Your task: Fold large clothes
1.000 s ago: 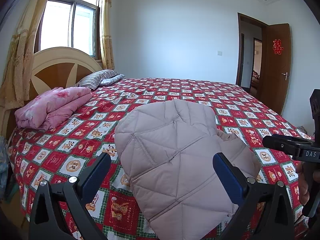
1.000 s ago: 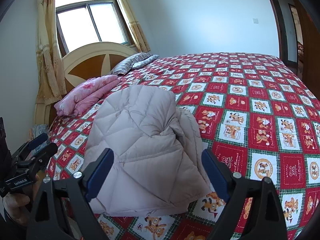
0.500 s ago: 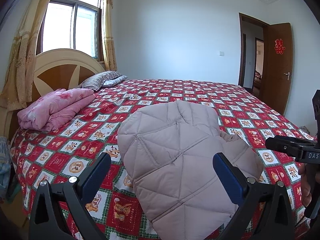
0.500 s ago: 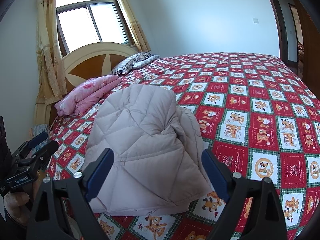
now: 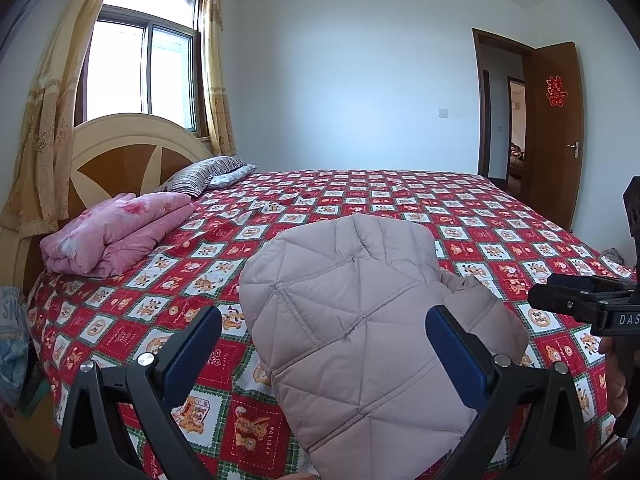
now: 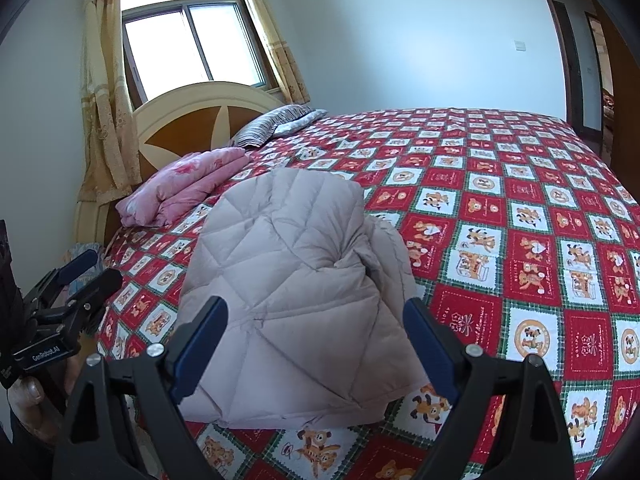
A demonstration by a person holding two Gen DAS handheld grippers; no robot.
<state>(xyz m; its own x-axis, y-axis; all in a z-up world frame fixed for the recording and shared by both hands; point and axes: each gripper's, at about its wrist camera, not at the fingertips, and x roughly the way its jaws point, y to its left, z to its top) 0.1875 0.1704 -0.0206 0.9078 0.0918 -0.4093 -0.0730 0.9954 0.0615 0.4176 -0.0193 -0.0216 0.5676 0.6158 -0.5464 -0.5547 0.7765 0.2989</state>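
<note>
Just ahead of both wide, empty claws, left (image 5: 322, 350) and right (image 6: 316, 340), lies a puffy, light, slippery-looking jacket (image 6: 288, 292), best pinched at its near hem corners.

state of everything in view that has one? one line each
Jacket: folded, lying on the bed, not gripped.
Left gripper: open, empty.
Right gripper: open, empty.
Pink quilt: folded, by the headboard.
Door: open.
Curtains: drawn aside.

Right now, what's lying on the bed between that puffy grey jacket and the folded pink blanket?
Nothing but bedspread: in both wrist views, only its red checked cartoon squares separate the jacket from the pink blanket.
</note>
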